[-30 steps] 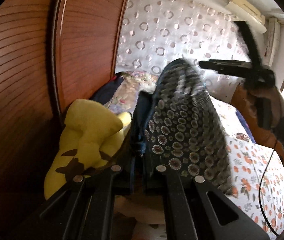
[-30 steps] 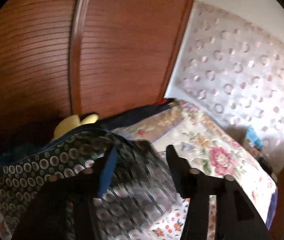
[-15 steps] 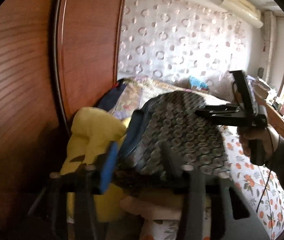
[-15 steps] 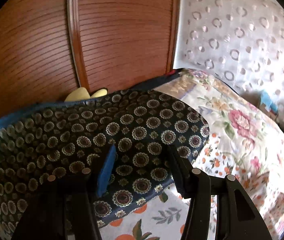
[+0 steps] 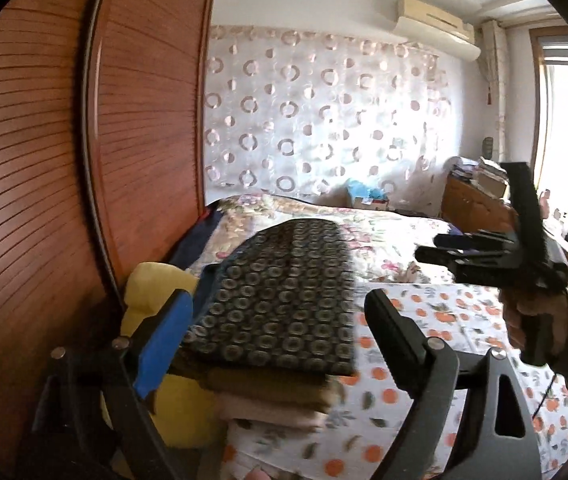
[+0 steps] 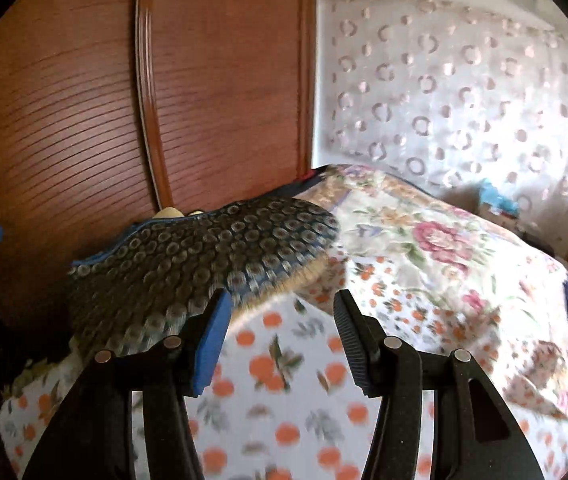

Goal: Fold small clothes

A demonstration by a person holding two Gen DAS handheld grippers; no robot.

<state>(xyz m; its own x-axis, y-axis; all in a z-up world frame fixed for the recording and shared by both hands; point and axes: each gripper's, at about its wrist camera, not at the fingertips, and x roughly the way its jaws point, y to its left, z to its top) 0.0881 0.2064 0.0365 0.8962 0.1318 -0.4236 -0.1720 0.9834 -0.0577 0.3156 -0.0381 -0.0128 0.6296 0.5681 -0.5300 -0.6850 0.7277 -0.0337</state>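
A dark folded garment with a ring pattern lies flat on top of a stack of folded clothes on the bed's orange-print sheet. My left gripper is drawn back just in front of the stack. Its jaws are opening wide, with the garment's near edge seen between them and neither pad pressing on it. In the right wrist view the same garment lies to the left. My right gripper stands open over the bare sheet, holding nothing. A person's hand holds the right gripper right of the stack.
Tall wooden wardrobe doors run along the left, with a yellow plush toy wedged against them beside the stack. A floral quilt covers the far bed. A wooden cabinet piled with books stands at the right under the window.
The left gripper let go of the patterned garment, opened and drew back and up. The garment settled flat on the stack. The right gripper swung off it to the right.
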